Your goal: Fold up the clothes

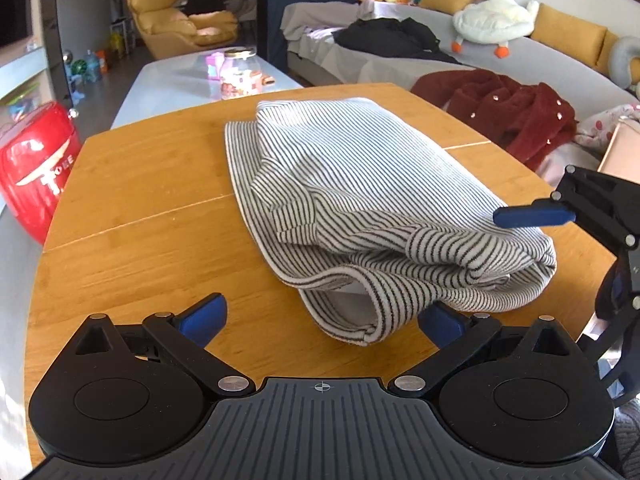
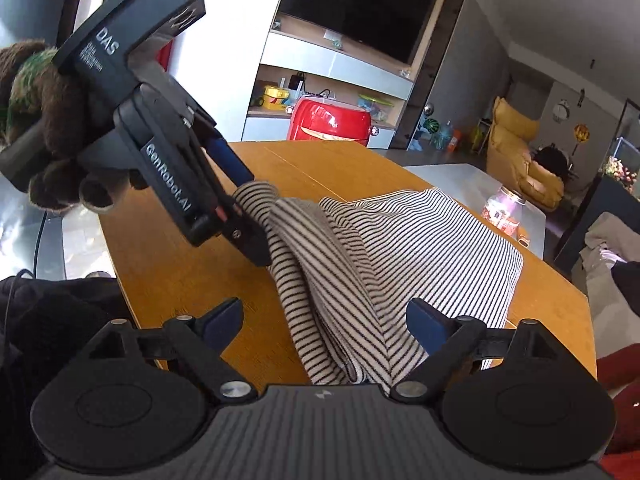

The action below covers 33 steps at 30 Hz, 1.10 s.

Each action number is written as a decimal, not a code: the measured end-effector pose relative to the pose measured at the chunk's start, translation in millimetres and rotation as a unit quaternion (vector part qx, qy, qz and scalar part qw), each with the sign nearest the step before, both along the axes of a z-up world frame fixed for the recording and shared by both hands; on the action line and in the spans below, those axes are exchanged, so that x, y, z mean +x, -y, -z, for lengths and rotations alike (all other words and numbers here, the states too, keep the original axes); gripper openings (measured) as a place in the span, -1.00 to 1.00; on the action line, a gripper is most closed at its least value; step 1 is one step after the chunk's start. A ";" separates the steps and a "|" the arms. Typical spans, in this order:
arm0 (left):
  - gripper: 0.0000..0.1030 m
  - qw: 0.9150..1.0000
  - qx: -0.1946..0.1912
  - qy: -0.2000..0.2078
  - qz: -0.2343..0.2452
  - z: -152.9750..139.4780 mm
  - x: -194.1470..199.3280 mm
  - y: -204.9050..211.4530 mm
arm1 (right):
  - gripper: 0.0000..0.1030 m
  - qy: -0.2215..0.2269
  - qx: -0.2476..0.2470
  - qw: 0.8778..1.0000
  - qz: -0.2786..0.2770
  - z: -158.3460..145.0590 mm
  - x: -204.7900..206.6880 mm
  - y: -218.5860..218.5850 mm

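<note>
A black-and-white striped garment [image 1: 360, 184] lies folded into a thick bundle on the wooden table [image 1: 140, 200]. My left gripper [image 1: 322, 322] is open wide at the bundle's near corner, and a loose striped fold lies between its blue pads without being pinched. In the right wrist view the left gripper [image 2: 254, 216] comes in from the upper left, its fingers on either side of a raised fold of the garment [image 2: 420, 240]. My right gripper [image 2: 326, 322] is open too, straddling the bundle's near edge. It enters the left wrist view from the right [image 1: 560, 256].
A hand in a brown fuzzy sleeve [image 2: 52, 120] holds the left gripper. A red case [image 1: 36, 168] stands off the table's left edge. Behind are a white coffee table with a jar [image 1: 240, 72], a sofa with a dark red coat [image 1: 512, 112] and a goose plush [image 1: 492, 12].
</note>
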<state>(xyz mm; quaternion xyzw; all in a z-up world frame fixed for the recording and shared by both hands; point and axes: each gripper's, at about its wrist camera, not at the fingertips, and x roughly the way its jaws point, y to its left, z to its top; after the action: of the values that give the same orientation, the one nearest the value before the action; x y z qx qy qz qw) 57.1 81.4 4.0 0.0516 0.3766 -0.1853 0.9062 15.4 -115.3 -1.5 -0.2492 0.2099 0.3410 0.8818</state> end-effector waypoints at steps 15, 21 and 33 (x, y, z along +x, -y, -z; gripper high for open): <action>1.00 0.999 -0.033 -0.003 0.018 -4.8 -3.0 -7.5 | 0.52 -0.131 0.113 0.981 0.089 -1.8 60.4 27.6; 1.00 0.999 -0.017 -0.027 0.028 16.0 6.4 2.9 | 0.54 -0.096 0.073 0.990 0.078 2.3 48.9 18.0; 1.00 0.998 -0.051 -0.027 -0.020 6.8 34.1 2.1 | 0.75 0.044 -0.050 0.998 0.013 11.8 26.8 -7.7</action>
<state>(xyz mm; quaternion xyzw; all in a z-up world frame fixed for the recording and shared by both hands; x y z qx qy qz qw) 91.2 79.3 -2.8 -0.0074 0.3915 -0.1878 0.9008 42.2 -107.6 -13.3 -0.3047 0.1910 0.3073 0.8811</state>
